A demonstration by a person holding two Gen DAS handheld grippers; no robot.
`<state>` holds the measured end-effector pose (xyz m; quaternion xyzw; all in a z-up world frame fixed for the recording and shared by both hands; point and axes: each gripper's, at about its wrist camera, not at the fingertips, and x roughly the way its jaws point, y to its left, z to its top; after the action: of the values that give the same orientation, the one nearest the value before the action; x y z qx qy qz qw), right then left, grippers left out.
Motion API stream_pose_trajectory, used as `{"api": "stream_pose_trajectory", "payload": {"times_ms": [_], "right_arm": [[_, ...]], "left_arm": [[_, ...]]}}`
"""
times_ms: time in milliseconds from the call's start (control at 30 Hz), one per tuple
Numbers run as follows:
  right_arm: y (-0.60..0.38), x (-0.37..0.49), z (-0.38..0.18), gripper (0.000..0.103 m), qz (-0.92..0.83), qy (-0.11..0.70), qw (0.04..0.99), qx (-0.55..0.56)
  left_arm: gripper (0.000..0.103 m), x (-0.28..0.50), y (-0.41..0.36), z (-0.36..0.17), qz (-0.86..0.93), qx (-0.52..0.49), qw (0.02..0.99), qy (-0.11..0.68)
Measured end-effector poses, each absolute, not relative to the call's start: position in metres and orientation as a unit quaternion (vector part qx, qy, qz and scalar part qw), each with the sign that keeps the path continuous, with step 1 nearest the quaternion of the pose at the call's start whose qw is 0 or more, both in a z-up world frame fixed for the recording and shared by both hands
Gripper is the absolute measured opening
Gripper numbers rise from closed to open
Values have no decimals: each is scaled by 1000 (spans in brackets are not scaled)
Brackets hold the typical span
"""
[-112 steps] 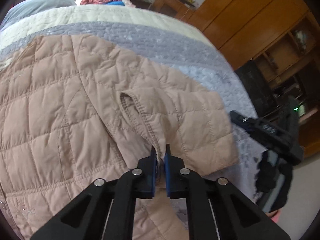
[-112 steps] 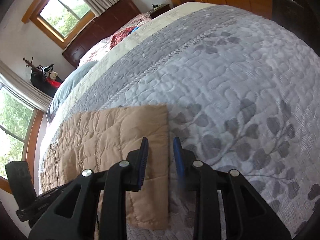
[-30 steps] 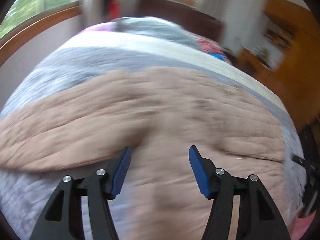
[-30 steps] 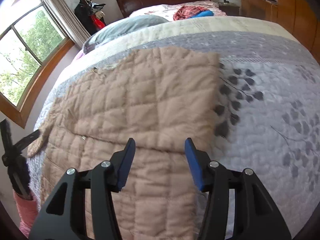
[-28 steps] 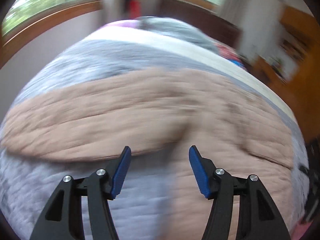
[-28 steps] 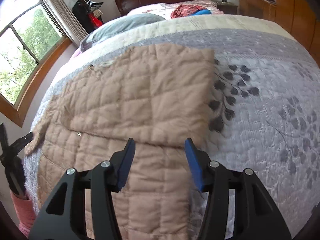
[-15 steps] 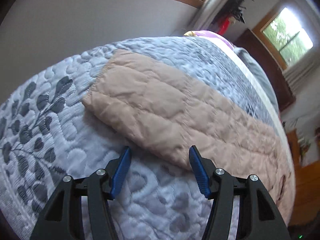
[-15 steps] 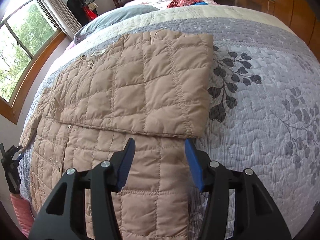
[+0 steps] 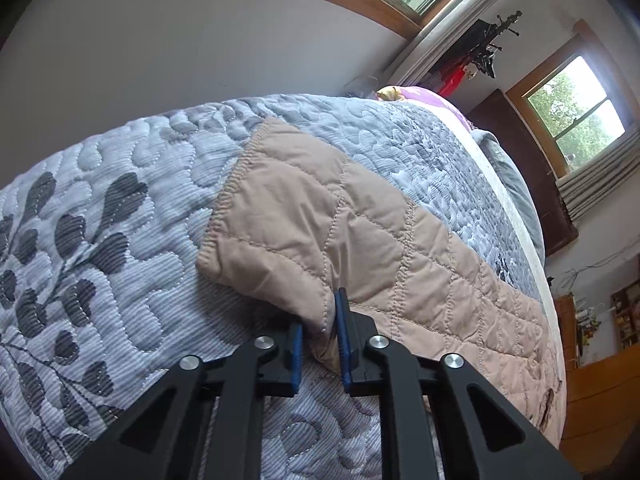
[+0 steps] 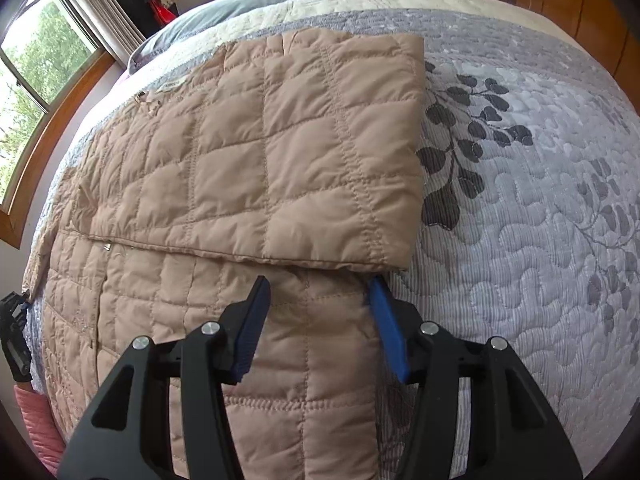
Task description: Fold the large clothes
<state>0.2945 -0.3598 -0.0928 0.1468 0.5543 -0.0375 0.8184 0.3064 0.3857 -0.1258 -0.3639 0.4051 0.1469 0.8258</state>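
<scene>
Jacket [image 10: 248, 184] flat on the bedspread [image 10: 520, 208]

One sleeve [image 10: 304, 152] lies folded across the body; the other sleeve [image 9: 360, 240] stretches sideways. The left gripper [image 9: 320, 344] is at its lower edge, the right gripper [image 10: 316, 320] over the hem side.

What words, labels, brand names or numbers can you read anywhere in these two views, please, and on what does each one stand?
None can be read.
Quilted beige jacket: no tag or printed text shows; the small light marks near its top edge are too small to make out.
Grey leaf-patterned bedspread: pattern only, no lettering.
Shelf items at the right edge of the left wrist view: too small and blurred to read.
Left tongs and right tongs: no markings visible.
</scene>
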Motion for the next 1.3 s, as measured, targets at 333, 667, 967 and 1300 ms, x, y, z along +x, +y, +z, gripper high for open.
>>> {"api": "stream_pose_trajectory", "payload": {"times_ms": [333,667,967,1300], "right_arm": [[-363,291,-84,55,-26,540,826,160],[-354,263,-48,55,-7,506,849,153],[-346,257,-46,55,10,497,854,153],[-353,261,-63,55,6,510,846,154]], "left_arm": [[5,304,366,-101,141,-332,855,373],[5,308,197,-8,24,-149,936,319],[5,325,53,-8,-81,-57,934,342],[5,343,-90,-37,-168,18,907,387]]}}
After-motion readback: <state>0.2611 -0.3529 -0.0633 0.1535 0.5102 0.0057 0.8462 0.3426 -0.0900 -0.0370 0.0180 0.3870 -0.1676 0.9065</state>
